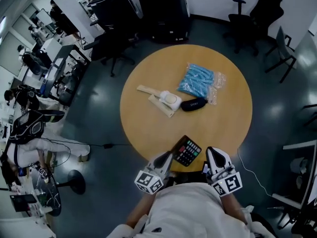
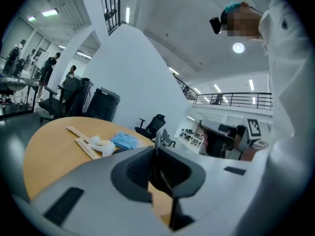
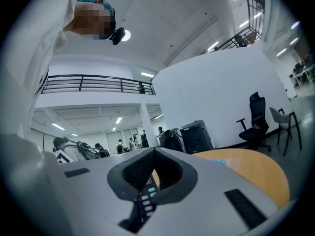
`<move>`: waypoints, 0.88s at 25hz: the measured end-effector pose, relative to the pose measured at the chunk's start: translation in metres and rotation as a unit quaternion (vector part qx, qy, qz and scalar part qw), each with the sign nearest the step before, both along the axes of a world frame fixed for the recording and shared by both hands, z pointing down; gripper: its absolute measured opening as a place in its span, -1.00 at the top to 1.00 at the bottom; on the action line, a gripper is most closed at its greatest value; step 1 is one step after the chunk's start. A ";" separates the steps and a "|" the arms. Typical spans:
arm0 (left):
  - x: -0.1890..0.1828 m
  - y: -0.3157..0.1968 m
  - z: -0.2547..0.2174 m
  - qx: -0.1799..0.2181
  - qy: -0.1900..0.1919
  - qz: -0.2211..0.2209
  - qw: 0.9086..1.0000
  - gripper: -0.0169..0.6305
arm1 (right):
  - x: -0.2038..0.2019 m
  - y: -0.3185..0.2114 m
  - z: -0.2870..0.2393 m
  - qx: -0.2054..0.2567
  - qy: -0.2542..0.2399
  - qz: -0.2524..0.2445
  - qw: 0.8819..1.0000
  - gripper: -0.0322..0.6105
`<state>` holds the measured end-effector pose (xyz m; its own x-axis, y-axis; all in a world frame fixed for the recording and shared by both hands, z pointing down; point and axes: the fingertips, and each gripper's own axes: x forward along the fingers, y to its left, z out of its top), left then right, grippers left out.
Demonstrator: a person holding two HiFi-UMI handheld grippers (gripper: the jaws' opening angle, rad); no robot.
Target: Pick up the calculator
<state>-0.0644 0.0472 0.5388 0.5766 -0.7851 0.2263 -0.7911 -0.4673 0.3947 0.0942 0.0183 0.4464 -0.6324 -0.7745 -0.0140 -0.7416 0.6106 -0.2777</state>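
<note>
We see the left claw (image 1: pixel 166 157) pinching the calculator (image 1: pixel 187 151) by its near left corner. In the left gripper view a thin dark edge stands upright between the jaws, and they press on it from both sides. The calculator juts ahead and to the right of that claw, keys up and tilted, over the near rim of the round bench (image 1: pixel 143 128). It sits between the two claws.

The right claw (image 1: pixel 212 153) hangs just to the right of the calculator, apart from it as far as we can tell. In the right gripper view its tips meet and pinch nothing. Through the slot below the tips we see a few of the calculator's keys, off to that claw's left.

Well ahead of both claws, around the middle of the bench, lie three things. A blue pack (image 1: pixel 198 81) is farthest out and a black case (image 1: pixel 193 104) lies just nearer than it. A white piece (image 1: pixel 169 98) rests on pale slats (image 1: pixel 148 89), ahead of the left claw.
</note>
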 end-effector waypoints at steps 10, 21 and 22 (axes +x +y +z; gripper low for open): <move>-0.019 0.076 -0.062 0.044 0.046 0.036 0.997 0.82 | -0.020 0.088 -0.024 0.005 0.030 0.086 0.996 0.85; -0.045 0.139 -0.095 0.076 0.004 -0.003 0.997 0.82 | -0.036 0.142 -0.045 0.019 0.082 0.095 0.992 0.85; -0.043 0.141 -0.098 0.076 0.004 -0.005 0.997 0.82 | -0.036 0.143 -0.046 0.020 0.085 0.092 0.992 0.85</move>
<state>-0.1075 0.1879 0.4407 0.5695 -0.8160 0.0994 -0.7933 -0.5139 0.3266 0.0580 0.1609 0.4003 -0.4757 -0.8784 0.0465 -0.8758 0.4681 -0.1175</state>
